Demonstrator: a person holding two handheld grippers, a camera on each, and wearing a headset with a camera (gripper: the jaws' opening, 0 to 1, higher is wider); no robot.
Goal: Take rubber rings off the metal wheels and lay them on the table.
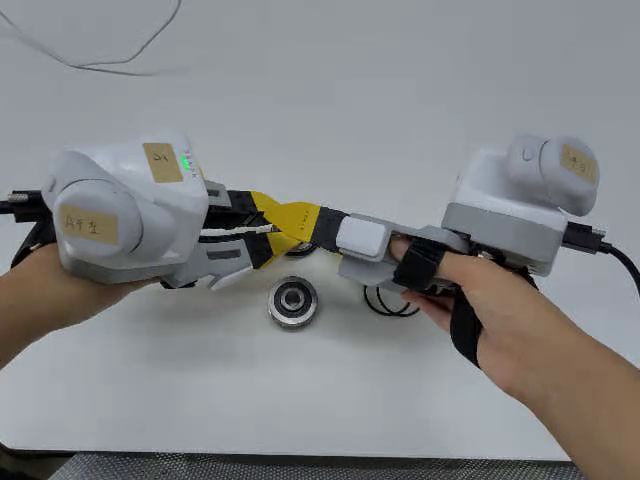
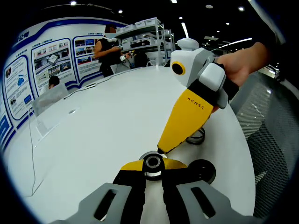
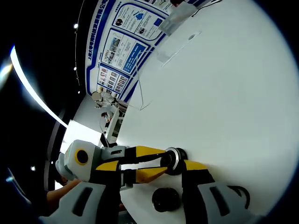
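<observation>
Yellow-tipped, the left tool pinched a wheel between its jaws, hub facing back along that tool. The right tool, jaws spread, faced the wheel from the opposite side, one tip touching its far rim.

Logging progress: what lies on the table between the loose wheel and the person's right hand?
Black rubber rings lie there, right of the loose wheel, in the head view.

From above we face the white worktop; the close, opposed gripper views share one silver metal wheel.
</observation>
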